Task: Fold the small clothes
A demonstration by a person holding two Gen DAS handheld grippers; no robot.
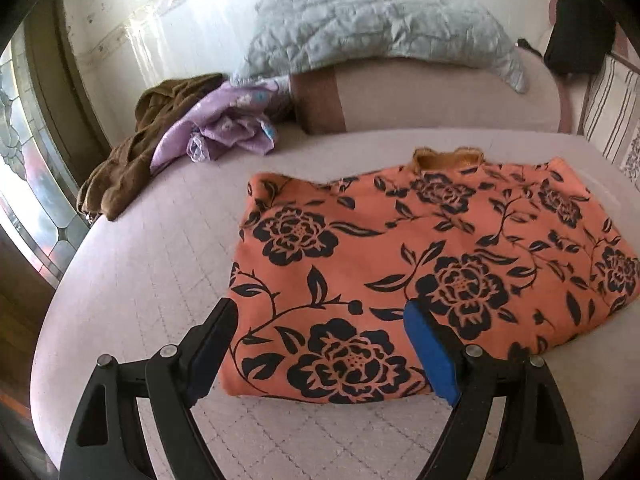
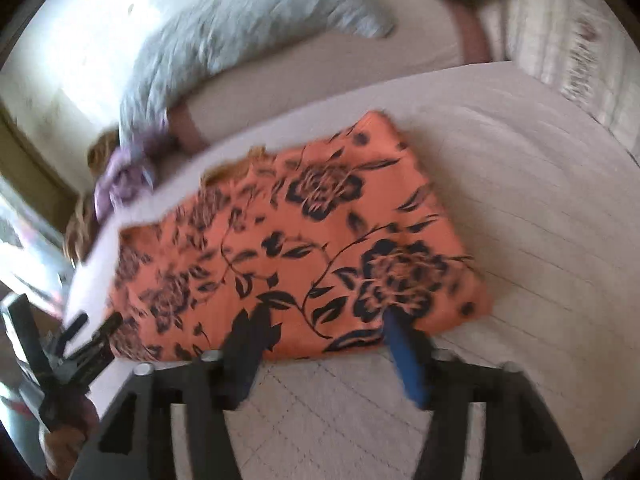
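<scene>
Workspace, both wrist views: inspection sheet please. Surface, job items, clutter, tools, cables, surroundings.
Surface: pale quilted bed cover, mostly bare near the tools.
Job's things: orange floral garment lies folded flat, collar at the far edge.
Clutter: brown garment and purple garment bunched at the far left; grey quilt on the backrest; black bag far right.
Tools: left tool open over the near edge of the floral garment, nothing gripped; right tool open at the same edge, view blurred.
Cables: nothing seen.
Surroundings: leaded glass window at left; white wall behind.
</scene>
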